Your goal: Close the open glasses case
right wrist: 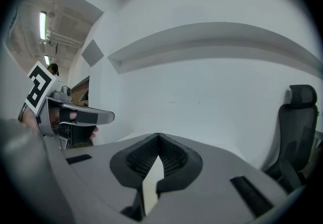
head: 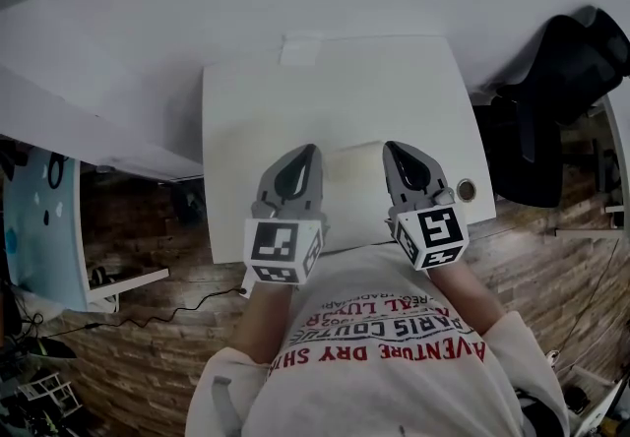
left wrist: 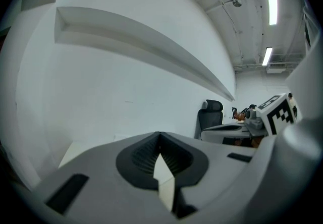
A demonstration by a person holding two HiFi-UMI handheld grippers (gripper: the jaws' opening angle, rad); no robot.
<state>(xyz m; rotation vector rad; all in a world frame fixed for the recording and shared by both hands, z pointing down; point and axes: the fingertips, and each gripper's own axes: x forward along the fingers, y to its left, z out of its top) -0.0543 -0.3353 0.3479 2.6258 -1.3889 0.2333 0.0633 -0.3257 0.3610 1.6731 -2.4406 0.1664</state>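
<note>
The glasses case is taken to be the cream-coloured object lying at the near edge of the white table, in the lower middle of the head view, between the two tools. Whether its lid is up or down cannot be made out, so no part of the closing can be confirmed as done. The left gripper and the right gripper are held beside it. Each is clenched tip to tip, with nothing caught between the jaws. Both are pointed level at the bare wall, so the approach is judged still to be made. A small round object is seen near the table's right edge and a black office chair at the upper right. Nothing is seen in the way.
</note>
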